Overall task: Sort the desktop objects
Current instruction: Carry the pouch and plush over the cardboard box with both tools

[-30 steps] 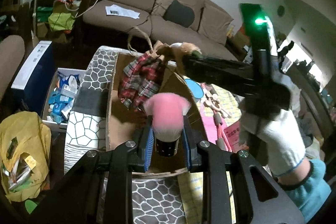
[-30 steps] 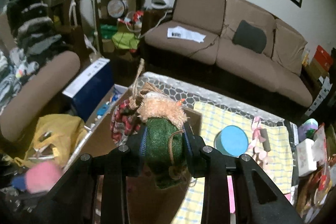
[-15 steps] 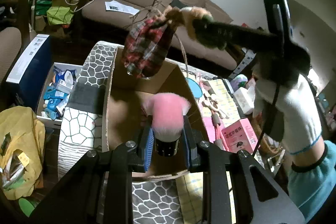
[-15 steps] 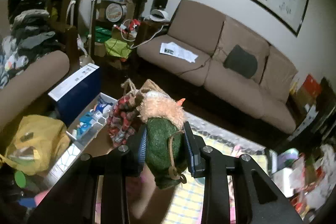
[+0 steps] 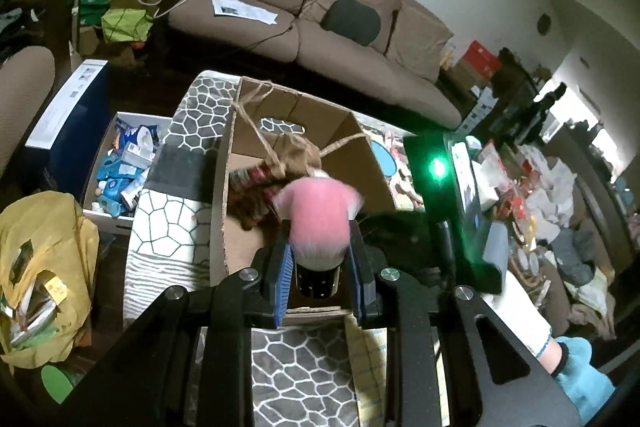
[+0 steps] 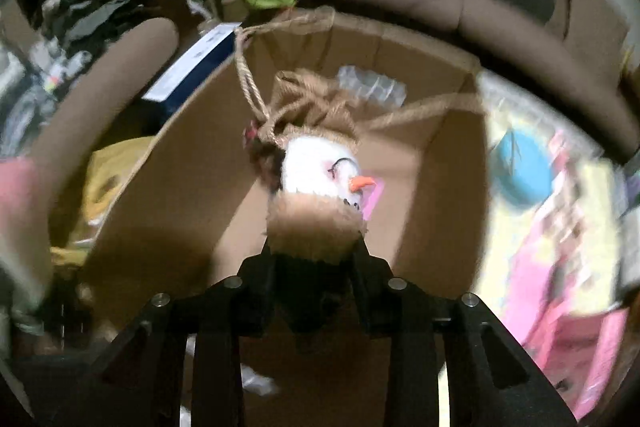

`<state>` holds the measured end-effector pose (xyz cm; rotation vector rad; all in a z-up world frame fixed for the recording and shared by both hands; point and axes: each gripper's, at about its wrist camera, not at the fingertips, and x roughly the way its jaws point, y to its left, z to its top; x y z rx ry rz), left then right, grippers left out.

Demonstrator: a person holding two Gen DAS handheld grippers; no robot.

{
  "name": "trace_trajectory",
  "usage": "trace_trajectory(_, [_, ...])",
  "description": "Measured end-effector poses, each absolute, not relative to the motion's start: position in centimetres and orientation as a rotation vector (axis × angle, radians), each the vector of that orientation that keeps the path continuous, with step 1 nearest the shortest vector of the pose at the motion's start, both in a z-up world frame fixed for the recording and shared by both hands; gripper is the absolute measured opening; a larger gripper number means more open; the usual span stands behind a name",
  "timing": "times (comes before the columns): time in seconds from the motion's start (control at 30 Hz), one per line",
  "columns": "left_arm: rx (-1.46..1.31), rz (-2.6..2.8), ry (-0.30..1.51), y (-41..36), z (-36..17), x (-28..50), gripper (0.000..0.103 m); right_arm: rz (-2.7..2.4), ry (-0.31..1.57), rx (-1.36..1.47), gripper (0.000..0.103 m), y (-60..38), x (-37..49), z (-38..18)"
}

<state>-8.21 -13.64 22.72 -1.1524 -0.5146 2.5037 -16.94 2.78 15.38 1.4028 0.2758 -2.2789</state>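
Note:
My left gripper (image 5: 318, 269) is shut on a make-up brush (image 5: 318, 219) with pink bristles and a black handle, held over the near end of an open cardboard box (image 5: 298, 109). My right gripper (image 6: 316, 251) is shut on a snowman doll (image 6: 320, 175) with a white face, an orange nose and brown fur. It points steeply down into the box (image 6: 400, 39). The doll's rope (image 6: 246, 75) trails over the box's far rim. In the left wrist view the doll (image 5: 256, 187) shows as plaid and brown cloth behind the brush. The picture is blurred by motion.
The box stands on a table with a grey honeycomb cloth (image 5: 160, 223). A yellow checked cloth with a blue round lid (image 6: 518, 171) and pink things lies to its right. On the floor at the left are a white bin (image 5: 120, 163), a blue carton (image 5: 66, 115) and a yellow bag (image 5: 44, 267). A brown sofa (image 5: 320, 27) is behind.
My right gripper has dropped with the doll from above the box down into it, tilting more steeply. The left gripper with the brush has stayed put.

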Motion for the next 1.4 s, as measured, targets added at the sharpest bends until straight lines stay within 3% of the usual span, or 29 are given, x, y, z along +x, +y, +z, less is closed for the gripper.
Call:
trace_trajectory(0.2, [-1.164, 2.499, -0.502, -13.0, 22.7, -8.3, 0.023, -2.147, 0.354, 1.469, 0.038, 2.3, -14.7, 14.6])
trace_trajectory(0.27, [-1.167, 2.497, -0.495, -12.8, 22.8, -8.2, 0.023, -2.131, 0.362, 1.479, 0.056, 2.0, -14.3, 15.2])
trace_trajectory(0.33, [-1.171, 2.500, -0.483, -12.5, 22.8, -8.2, 0.023, -2.138, 0.341, 1.456, 0.064, 2.4, -13.9, 16.2])
trace_trajectory(0.67, [-1.233, 2.492, -0.421, -10.9, 22.3, -9.9, 0.023, -2.258, 0.124, 1.294, 0.069, 8.8, -12.2, 23.0])
trace_trajectory(1.0, [-1.393, 2.436, -0.357, -8.2, 19.3, -15.2, 0.023, -2.318, 0.227, 1.279, 0.069, 10.6, -11.8, 22.2])
trace_trajectory(1.27, [-1.463, 2.442, -0.346, -7.9, 17.4, -17.2, 0.031, -2.343, 0.036, 1.320, 0.069, 13.7, -14.5, 20.5])
trace_trajectory(1.4, [-1.440, 2.439, -0.368, -8.2, 17.4, -17.2, 0.043, -2.354, -0.005, 1.326, 0.069, 14.4, -15.4, 20.3])
